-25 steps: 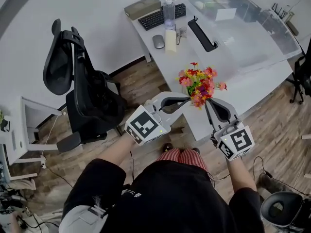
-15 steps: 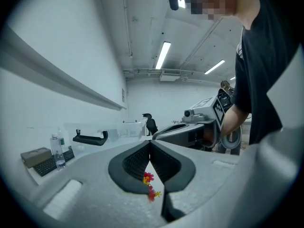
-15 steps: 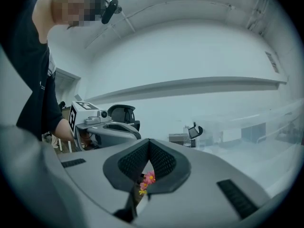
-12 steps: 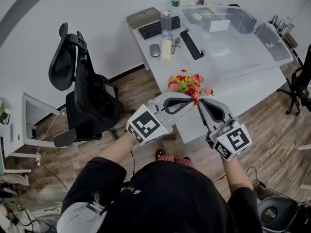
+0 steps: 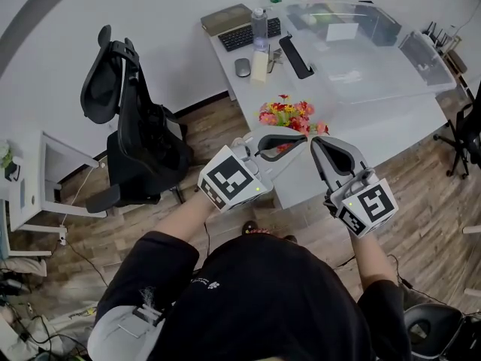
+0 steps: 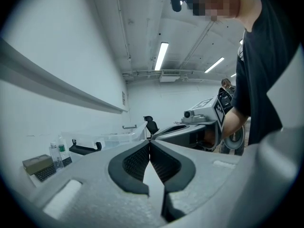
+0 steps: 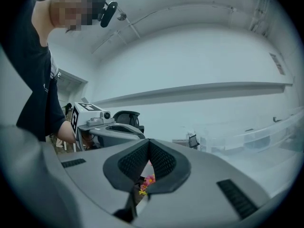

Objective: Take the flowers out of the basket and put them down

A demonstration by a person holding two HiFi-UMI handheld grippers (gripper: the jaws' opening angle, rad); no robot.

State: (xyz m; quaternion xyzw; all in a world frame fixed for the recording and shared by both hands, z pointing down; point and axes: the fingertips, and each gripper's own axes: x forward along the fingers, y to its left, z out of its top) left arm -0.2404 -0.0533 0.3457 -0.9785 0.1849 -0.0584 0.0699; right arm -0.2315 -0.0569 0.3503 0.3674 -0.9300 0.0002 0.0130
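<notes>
Grey moulded plastic forms both tools, each carrying a white cube printed with black square markers. In the head view the left gripper [image 5: 301, 138] and the right gripper [image 5: 316, 143] reach in from the lower centre, and their tips come nearly together at mid-frame.

In the left gripper view, the left gripper [image 6: 150, 144] has its two black, finely ribbed pads pressed together at the tip. They curve apart below into a narrow teardrop gap, and nothing can be seen between them. The right gripper [image 7: 148, 141], seen in its own view, is closed the same way, tip to tip. No stem or handle is visibly pinched, though I cannot rule out something thin.

The flowers [image 5: 289, 116] are a tight, rounded bunch of small red, pink, orange and yellow blooms with green leaves. They sit just above the two tips in the head view, over the near edge of the smooth white table [image 5: 391, 126]. A few pink and yellow blooms [image 7: 147, 182] show through the lower gap under the right pads. I cannot tell what the bunch rests on.

Farther up the table stand a clear, boxy plastic bin [image 5: 361, 43], a black keyboard [image 5: 244, 32], a grey mouse [image 5: 241, 67] and a clear bottle [image 5: 260, 25]. A black mesh-backed office chair [image 5: 135, 141] stands at the left on a wood-plank floor [image 5: 210, 126].
</notes>
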